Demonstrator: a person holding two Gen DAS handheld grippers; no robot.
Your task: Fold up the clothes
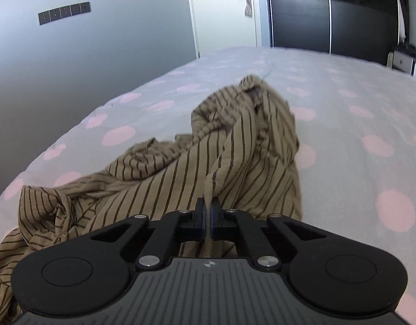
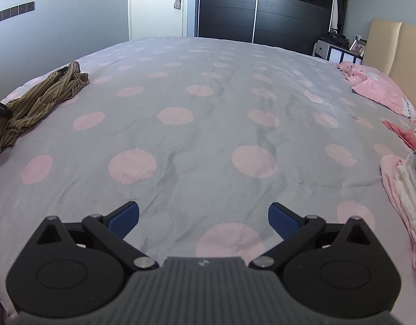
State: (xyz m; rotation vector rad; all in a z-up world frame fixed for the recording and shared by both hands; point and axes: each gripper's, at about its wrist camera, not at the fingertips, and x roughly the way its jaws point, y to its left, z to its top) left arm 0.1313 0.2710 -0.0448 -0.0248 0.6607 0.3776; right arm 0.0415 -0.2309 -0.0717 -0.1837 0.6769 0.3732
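Your left hand-held gripper is closed on a raised fold of the shirt, its 2 blue pads pinching the cloth between them. The shirt, tan with dark stripes, lies crumpled on the bed near its left edge, one part bunched up beyond the jaws and the rest spread toward you and to the left. Your right hand-held gripper hangs over bare bedcover with its jaws wide apart and nothing between them. In the right wrist view the shirt sits at the far left, well apart from that gripper. A pink pillow lies at the headboard end, and a pile of pale clothes lies at the right edge.
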